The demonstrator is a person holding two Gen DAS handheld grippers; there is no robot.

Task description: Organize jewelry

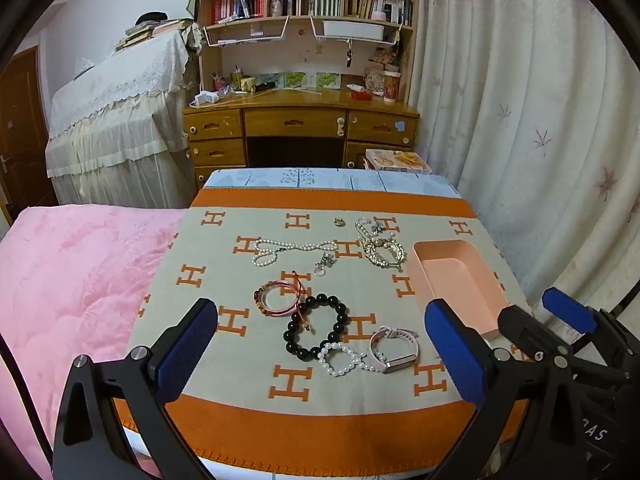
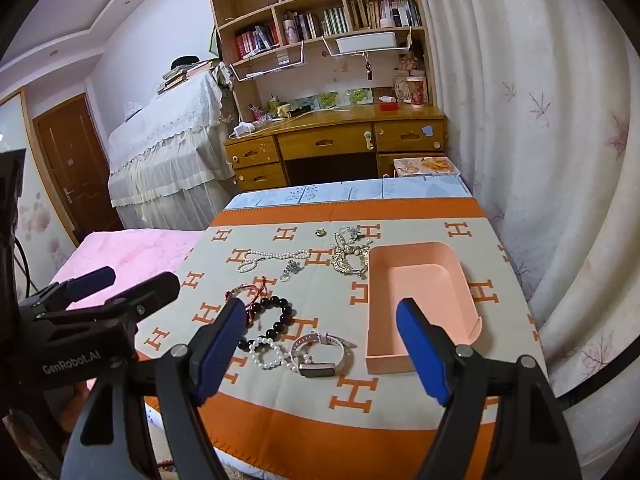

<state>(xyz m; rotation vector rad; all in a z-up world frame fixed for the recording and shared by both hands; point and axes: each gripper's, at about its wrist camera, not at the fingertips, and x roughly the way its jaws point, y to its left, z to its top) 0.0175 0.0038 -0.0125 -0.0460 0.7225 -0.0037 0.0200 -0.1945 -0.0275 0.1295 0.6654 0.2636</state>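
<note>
Left gripper (image 1: 320, 344): jaws wide, empty, above bracelets.
Right gripper (image 2: 320, 348): jaws wide, empty.
Tray (image 2: 460, 268): right of jewelry.
Watch (image 2: 320, 354): touching pearl bracelet (image 2: 266, 354).
Cloth (image 2: 280, 400): under everything.

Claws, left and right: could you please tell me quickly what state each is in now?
Left claw: open, holding nothing.
Right claw: open, holding nothing.

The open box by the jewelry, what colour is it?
Pale pink. The box shows best in the right wrist view, empty inside.

An orange-bordered cloth (image 1: 320, 420) covers the table (image 1: 320, 178), carrying jewelry (image 1: 316, 328) and a pink box (image 1: 460, 280).
</note>
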